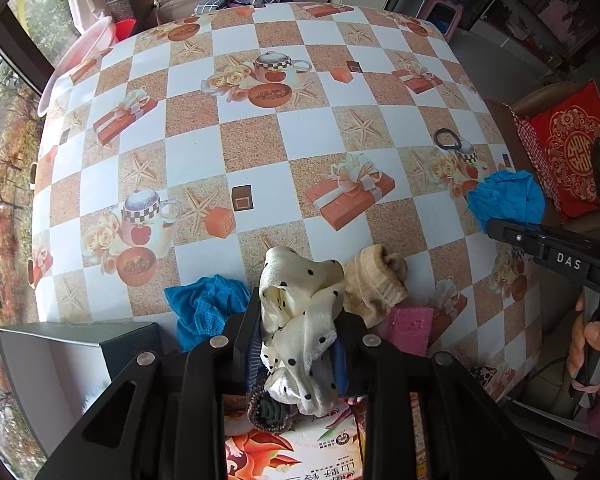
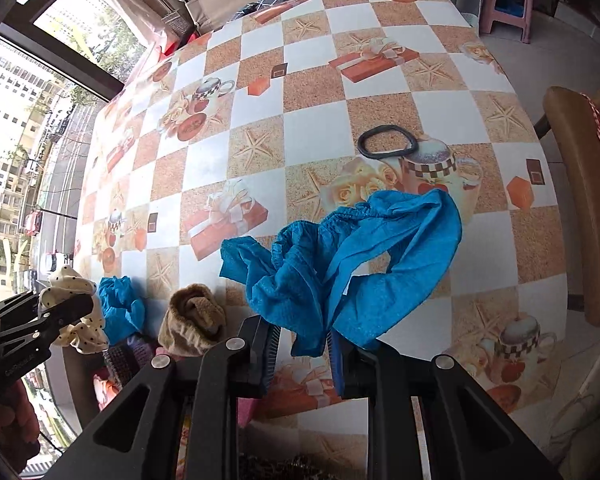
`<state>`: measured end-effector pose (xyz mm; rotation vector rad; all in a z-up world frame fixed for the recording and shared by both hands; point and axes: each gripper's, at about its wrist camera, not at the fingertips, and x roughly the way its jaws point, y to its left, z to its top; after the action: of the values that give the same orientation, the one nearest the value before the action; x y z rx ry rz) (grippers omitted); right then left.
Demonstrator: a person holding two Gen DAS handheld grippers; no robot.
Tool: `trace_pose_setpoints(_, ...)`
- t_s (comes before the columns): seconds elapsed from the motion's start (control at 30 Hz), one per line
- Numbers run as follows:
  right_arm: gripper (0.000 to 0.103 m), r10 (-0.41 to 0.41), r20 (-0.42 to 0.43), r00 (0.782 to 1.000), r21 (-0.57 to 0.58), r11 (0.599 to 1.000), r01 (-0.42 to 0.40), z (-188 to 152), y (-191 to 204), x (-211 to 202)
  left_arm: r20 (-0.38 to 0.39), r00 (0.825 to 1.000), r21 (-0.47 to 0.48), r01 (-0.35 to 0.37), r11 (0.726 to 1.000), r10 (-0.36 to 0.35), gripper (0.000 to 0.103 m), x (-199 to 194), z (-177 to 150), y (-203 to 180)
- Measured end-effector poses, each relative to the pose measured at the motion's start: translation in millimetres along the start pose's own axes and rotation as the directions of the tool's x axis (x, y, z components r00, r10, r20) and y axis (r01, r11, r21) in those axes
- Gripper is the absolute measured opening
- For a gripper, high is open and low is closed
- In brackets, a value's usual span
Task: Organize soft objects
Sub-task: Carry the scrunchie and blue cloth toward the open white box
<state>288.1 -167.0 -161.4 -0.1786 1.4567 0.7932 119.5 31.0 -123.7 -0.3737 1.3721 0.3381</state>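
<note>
Right wrist: two blue covers [image 2: 340, 264], perhaps

Bright daylight enters from the windows [image 2: 28, 128] at left; strong fisheye bending and dark corners.

You can read "DAS" in white capitals on the black body of the right gripper [image 1: 496, 229], which reaches in from the right edge of the left wrist view. On the red cushion [image 1: 572, 152] by the table's right edge you see a gold double-happiness sign. The printed box [image 1: 300, 452] beneath your left gripper [image 1: 300, 344] bears Chinese characters upside down, too distorted to read surely.
</note>
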Motion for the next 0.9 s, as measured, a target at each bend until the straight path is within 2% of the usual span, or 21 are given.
trace_pose_setpoints(0.23, 0.023, -0.008, -0.005, 1.0, 0.006, 1.0, 0.008, -43, 12, -25, 0.011, 1.0, 0.01, 0.022, 1.0, -0.022, 0.031, -21, -34, 0)
trace_pose_setpoints(0.47, 0.023, -0.033, -0.017, 0.999, 0.034, 0.999, 0.033, -100, 23, -46, 0.011, 0.999, 0.048, 0.051, 0.998, -0.051, 0.031, -34, -75, -1)
trace_pose_setpoints(0.67, 0.023, -0.05, 0.007, 0.999, 0.083, 0.995, 0.05, -142, 36, -67, 0.003, 0.997, 0.075, 0.077, 0.994, -0.078, 0.031, -41, -105, -1)
trace_pose_setpoints(0.9, 0.023, -0.075, 0.015, 0.997, 0.055, 0.996, 0.074, -184, 54, -81, 0.04, 0.997, 0.134, 0.063, 0.989, -0.069, 0.031, -59, -137, -15)
